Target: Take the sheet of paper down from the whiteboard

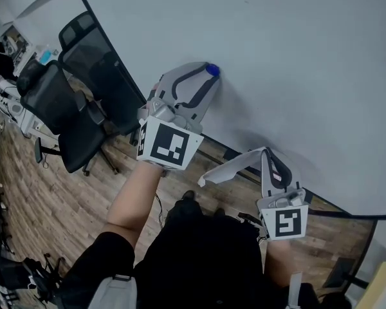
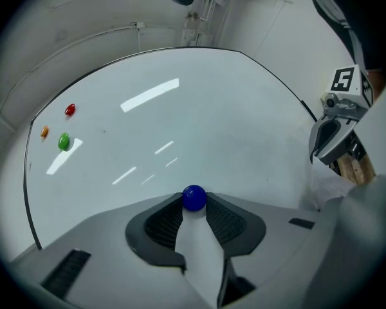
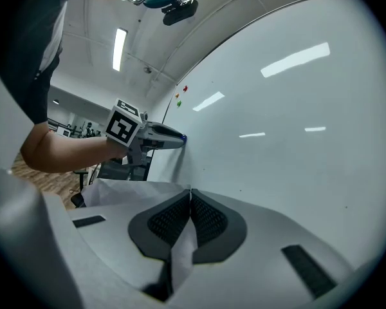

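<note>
Sheet of paper [image 1: 226, 171] is hanging off the whiteboard [image 1: 296, 56], near its lower edge, pinched in the closed right gripper [image 1: 265, 152]. The left gripper [image 1: 209, 74] is squeezing a blue magnet [image 1: 211, 70] at the whiteboard (the sheet seems already free). Next move, I think: carrying the sheet away and releasing the magnet.

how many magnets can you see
4: red magnet, orange magnet and green magnet grouped near the whiteboard's edge, blue magnet gripped in the left gripper. More may be hidden.
</note>
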Tool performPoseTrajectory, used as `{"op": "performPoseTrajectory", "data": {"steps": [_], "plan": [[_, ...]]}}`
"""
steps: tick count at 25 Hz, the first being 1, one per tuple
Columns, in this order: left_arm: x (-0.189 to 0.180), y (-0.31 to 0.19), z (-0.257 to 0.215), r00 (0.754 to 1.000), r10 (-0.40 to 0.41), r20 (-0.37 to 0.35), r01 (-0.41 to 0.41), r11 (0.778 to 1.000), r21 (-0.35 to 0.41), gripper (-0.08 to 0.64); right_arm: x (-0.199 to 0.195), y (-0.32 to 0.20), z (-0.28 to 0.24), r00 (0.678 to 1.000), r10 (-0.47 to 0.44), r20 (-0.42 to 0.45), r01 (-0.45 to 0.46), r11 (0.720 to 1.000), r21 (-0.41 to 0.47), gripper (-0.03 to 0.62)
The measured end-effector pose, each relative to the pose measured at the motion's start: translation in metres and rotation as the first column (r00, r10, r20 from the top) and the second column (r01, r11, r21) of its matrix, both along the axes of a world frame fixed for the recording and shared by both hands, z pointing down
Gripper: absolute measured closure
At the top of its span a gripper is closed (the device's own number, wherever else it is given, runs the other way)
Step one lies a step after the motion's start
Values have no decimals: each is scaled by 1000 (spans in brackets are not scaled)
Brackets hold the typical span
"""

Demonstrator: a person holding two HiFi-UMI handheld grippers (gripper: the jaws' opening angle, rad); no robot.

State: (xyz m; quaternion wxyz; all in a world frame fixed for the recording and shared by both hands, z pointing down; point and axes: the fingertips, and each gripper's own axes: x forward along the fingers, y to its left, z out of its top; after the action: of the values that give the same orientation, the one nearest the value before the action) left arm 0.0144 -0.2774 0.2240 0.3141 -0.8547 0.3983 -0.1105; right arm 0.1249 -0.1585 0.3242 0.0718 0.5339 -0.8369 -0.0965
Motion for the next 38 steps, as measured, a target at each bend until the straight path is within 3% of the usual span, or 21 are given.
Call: {"op": "performPoseTrajectory", "data": {"steps": [4, 11, 15, 18, 21, 26, 28, 35, 36, 38], "plan": [[5, 2, -3, 1000, 7, 3, -8, 999, 33, 430, 4, 2, -5, 999, 13, 50, -13, 1000, -10, 574], [-7, 20, 3, 1000, -3, -3, 3, 998, 60, 416, 12, 5, -1, 1000, 9, 15, -9, 1000, -26, 574], [-11, 40, 23, 999, -3, -51, 3, 1000, -7, 433, 29, 9, 9, 997, -13, -77, 9, 999, -47, 574], [-7, 58, 48, 996, 21, -82, -28, 996, -87, 507, 39, 19, 20, 997, -46, -63, 42, 997, -64, 574], [0, 77, 76, 995, 30, -99, -45, 986, -161, 534, 51, 29, 25, 997, -62, -48, 58, 995, -80, 574], [21, 104, 119, 987, 83, -136, -118, 954, -277, 548, 54, 42, 33, 997, -67, -26, 65, 993, -98, 574], [27, 119, 131, 981, 124, -147, -163, 941, -296, 548, 53, 49, 34, 998, -54, 24, 56, 992, -113, 574], [35, 176, 165, 959, 235, -155, -278, 884, -376, 549, 63, 81, 68, 998, -62, 8, 62, 983, -173, 574], [34, 184, 168, 951, 250, -180, -302, 869, -391, 548, 61, 85, 73, 998, -60, 16, 62, 981, -185, 574], [29, 198, 170, 916, 244, -317, -366, 834, -413, 549, 56, 96, 83, 998, -53, 25, 57, 976, -208, 574]]}}
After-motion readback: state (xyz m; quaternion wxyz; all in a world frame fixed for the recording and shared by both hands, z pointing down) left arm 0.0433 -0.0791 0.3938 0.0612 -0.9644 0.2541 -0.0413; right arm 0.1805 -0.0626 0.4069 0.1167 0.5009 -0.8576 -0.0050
